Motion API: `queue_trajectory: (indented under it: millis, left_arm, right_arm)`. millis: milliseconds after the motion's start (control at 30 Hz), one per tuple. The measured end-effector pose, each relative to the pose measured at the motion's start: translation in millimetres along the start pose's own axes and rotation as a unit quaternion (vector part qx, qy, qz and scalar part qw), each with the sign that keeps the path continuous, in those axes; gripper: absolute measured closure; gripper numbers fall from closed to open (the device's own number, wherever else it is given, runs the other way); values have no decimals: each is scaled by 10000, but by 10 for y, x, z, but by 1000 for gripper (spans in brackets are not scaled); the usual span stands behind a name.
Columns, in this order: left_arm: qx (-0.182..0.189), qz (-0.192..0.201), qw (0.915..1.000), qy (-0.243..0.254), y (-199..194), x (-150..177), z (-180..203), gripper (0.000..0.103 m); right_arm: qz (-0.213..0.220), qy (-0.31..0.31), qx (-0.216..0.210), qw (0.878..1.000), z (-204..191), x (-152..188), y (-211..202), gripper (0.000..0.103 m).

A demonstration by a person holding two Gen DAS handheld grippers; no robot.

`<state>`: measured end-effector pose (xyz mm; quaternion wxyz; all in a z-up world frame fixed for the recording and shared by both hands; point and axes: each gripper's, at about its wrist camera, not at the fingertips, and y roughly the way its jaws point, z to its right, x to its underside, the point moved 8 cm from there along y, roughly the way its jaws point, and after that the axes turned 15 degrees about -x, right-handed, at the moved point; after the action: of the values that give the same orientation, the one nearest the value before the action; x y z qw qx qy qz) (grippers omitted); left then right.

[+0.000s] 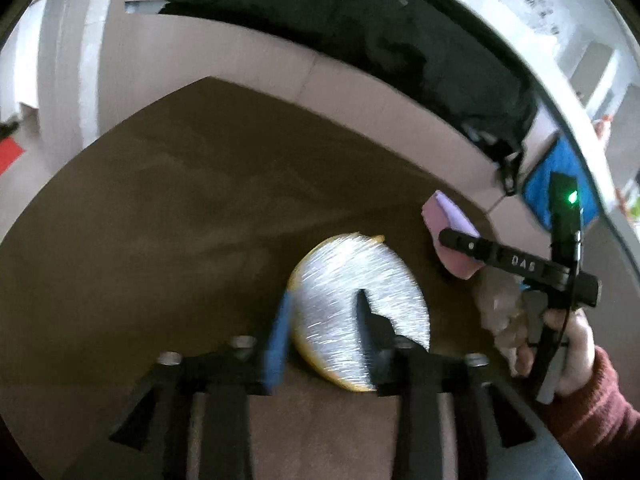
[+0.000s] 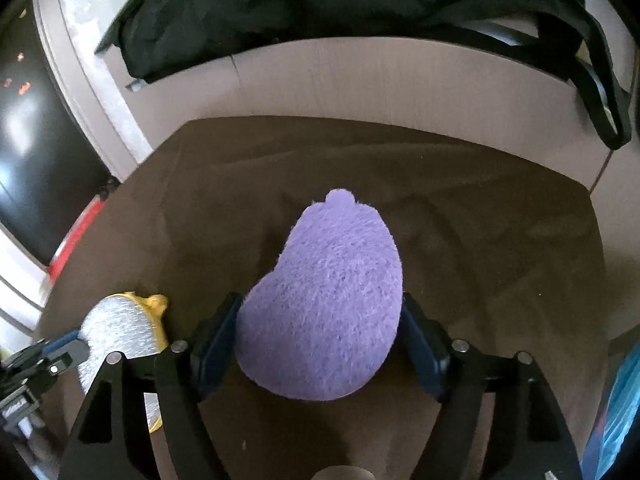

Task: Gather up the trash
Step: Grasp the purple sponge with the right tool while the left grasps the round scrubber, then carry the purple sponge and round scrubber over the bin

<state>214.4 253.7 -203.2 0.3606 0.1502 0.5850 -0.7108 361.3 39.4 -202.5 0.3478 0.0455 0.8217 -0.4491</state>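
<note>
Between the right gripper (image 2: 320,344) fingers, purple sponge (image 2: 324,304) clamped, left gripper (image 1: 324,320) apart around silver scrubber (image 1: 344,280).

The left wrist view looks forward and down along its own left gripper (image 1: 324,320) at the brown table (image 1: 180,200), close above a silver and yellow disc (image 1: 352,280); the right gripper (image 1: 460,240) shows at its right side, reaching over a purple sponge (image 1: 448,216); the right wrist view looks down more steeply along the right gripper (image 2: 320,344), very near the same purple sponge (image 2: 328,300); both views share the table, the disc (image 2: 120,332), the sponge and a black bag (image 2: 320,4) beyond.
</note>
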Motion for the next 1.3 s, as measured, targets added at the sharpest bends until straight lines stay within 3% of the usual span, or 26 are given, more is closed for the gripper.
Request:
queue_trajectory:
  millis: [33,67,200,267,300,333,400,567,833,1000,1300]
  left_arm:
    - [100,26,9999,61,-2,-19,13,38]
    - [173,25,9997,156,13,-49,10,36]
    - [141,-413,9989,168,231,-73,-34,36]
    - [-12,-451,9985,324,252,-99,52,37]
    - [-92,-450,9982,390,247,-98,96,39]
    - [-75,-555,9976,399,269,-73,157,55]
    - [-285,-565,9972,407,291,-43,247,69]
    - [-640,-377,9959,524,244,56,452,85]
    - [-1022,454,9899,866,-227,129,949,91]
    - [-720,723,9907,900,-545,139,1348,92]
    - [-31,1147,9836,1390,-877,14,2485,92]
  right_arm:
    - [42,-5,-71,10000,13,11,-70,32]
    - [82,-35,-81,9999,30,25,-140,32]
    - [255,-164,-113,9995,88,159,-533,32]
    - [341,-198,-29,9992,132,238,-731,32]
    - [402,-216,22,9990,176,291,-846,32]
    - [459,-223,67,9987,200,336,-939,32]
    - [591,-254,155,9978,236,431,-1133,32]
    - [727,-438,184,9962,209,596,-1385,32]
    - [892,-499,-241,9945,32,722,-1672,32]
    - [916,-546,-308,9938,-7,840,-1930,32]
    - [1571,-326,410,9862,491,1002,-2801,32]
